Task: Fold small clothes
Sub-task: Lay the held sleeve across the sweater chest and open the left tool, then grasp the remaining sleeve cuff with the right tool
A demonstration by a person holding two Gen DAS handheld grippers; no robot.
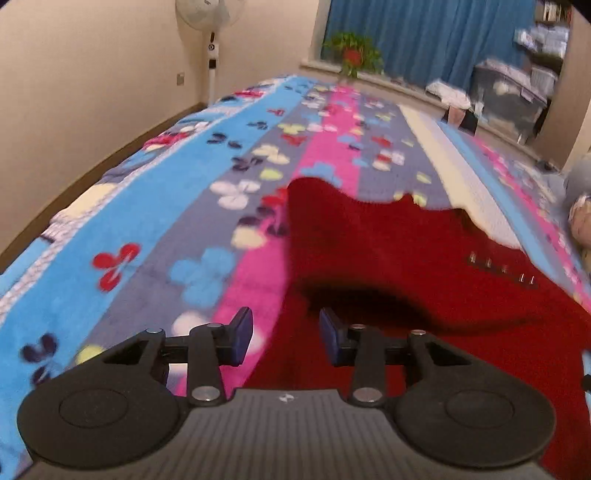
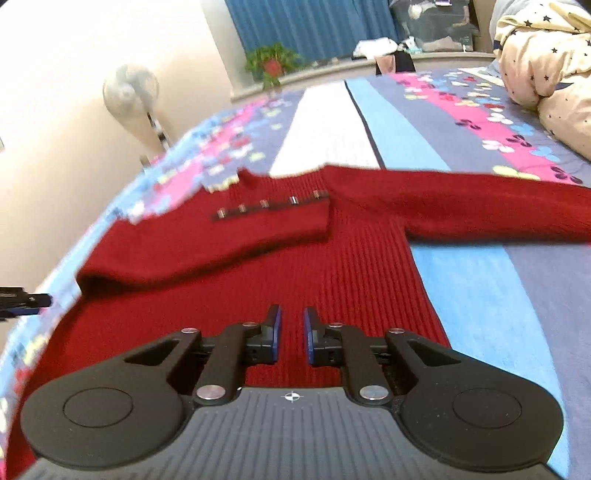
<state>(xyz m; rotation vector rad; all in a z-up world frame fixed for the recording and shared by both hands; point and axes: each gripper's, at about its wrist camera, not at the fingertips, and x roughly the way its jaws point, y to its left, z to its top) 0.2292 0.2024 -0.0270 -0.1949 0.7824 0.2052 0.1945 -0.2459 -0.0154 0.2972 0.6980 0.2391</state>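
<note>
A small red knit sweater [image 2: 332,266] lies flat on the flowered bed blanket [image 2: 480,295]. Its left sleeve [image 2: 229,236], with a row of metal buttons at the cuff [image 2: 269,205], is folded across the body. Its right sleeve [image 2: 461,206] stretches out to the right. My right gripper [image 2: 292,338] is open and empty, just above the sweater's lower body. My left gripper [image 1: 286,338] is open and empty over the sweater's [image 1: 406,266] left edge, where the folded sleeve casts a shadow. The left gripper's tip also shows at the left edge of the right wrist view [image 2: 22,301].
A bundled cream duvet with stars [image 2: 546,66] lies at the bed's far right. A standing fan [image 1: 210,22] is by the wall. A potted plant [image 1: 352,53] stands on the sill before blue curtains [image 1: 424,37]. Storage boxes [image 1: 509,96] sit beyond the bed.
</note>
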